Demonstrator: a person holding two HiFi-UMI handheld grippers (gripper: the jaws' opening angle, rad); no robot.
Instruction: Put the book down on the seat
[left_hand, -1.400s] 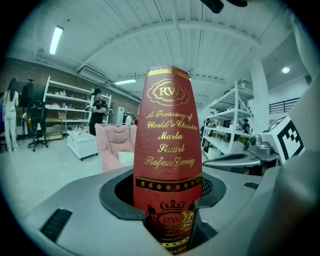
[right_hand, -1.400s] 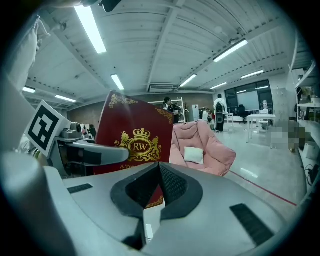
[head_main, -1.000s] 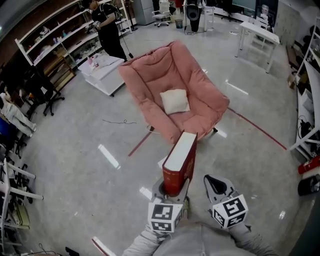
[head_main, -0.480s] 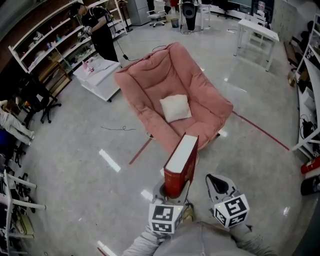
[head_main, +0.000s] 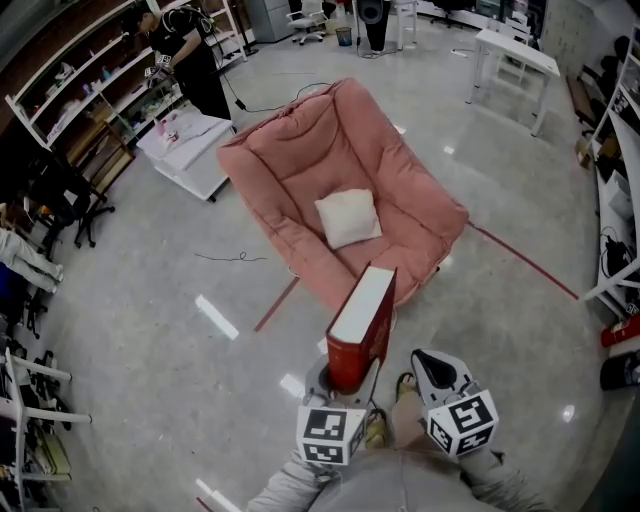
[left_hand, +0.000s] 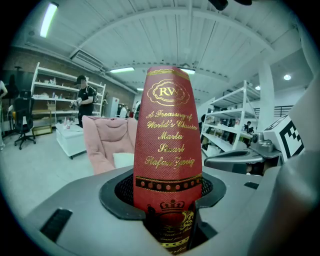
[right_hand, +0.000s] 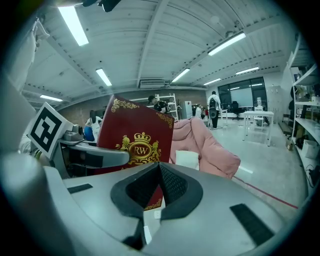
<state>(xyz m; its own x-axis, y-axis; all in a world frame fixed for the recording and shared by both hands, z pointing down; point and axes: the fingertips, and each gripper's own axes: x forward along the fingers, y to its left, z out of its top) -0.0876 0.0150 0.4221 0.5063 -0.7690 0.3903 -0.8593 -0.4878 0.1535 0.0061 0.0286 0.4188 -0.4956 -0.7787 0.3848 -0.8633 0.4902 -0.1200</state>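
Observation:
A thick red book (head_main: 362, 325) with gold lettering stands upright in my left gripper (head_main: 345, 378), which is shut on its lower end. In the left gripper view the book's spine (left_hand: 167, 145) fills the middle, clamped between the jaws of the left gripper (left_hand: 170, 220). Just beyond the book's top stands a pink padded chair (head_main: 300, 170) with a white pillow (head_main: 348, 218) on its seat. My right gripper (head_main: 432, 368) hovers to the right of the book, shut and holding nothing. In its own view the right gripper (right_hand: 159, 170) has the book's cover (right_hand: 135, 140) at its left and the chair (right_hand: 205, 142) ahead.
A low white table (head_main: 185, 145) stands left of the chair, with a person (head_main: 180, 60) at the wall shelves behind it. A white desk (head_main: 510, 55) is at the back right and shelving (head_main: 620, 200) along the right. A red floor line (head_main: 525, 262) runs past the chair.
The chair has come slightly nearer and larger in the head view. The book stays upright in my left gripper; the right gripper holds its place beside it.

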